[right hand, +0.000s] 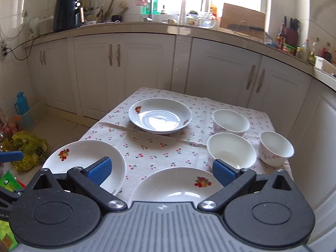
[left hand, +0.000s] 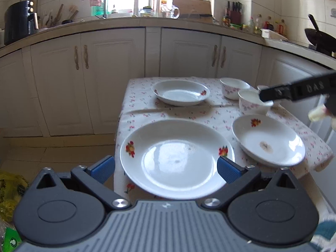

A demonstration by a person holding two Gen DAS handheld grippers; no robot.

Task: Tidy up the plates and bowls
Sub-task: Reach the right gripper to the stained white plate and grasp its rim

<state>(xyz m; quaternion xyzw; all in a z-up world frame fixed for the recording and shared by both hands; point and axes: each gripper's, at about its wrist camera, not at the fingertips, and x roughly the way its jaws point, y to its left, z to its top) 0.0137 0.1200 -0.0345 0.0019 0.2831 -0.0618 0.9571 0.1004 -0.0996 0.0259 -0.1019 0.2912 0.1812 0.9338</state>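
Three white plates with fruit prints and three white bowls with pink flowers lie on a table with a cherry-print cloth [right hand: 157, 147]. My left gripper [left hand: 166, 168] is open, its blue fingers [left hand: 103, 169] flanking the near-left plate [left hand: 176, 159] without closing on it. The plate [right hand: 84, 159] rests at the table's corner. My right gripper [right hand: 161, 172] is open and hovers over the near plate [right hand: 178, 184], holding nothing. The far plate [right hand: 160, 115] sits mid-table. The bowls [right hand: 231, 121] [right hand: 231, 151] [right hand: 276, 147] cluster at the right. The right gripper [left hand: 294, 90] shows as a black bar above the bowls [left hand: 252, 103].
White kitchen cabinets [right hand: 126, 67] and a cluttered counter [right hand: 168, 27] run behind the table. On the floor to the left lie a yellow bag [right hand: 29, 147] and a blue flask [right hand: 21, 103]. A wok [left hand: 319, 37] sits on the stove at right.
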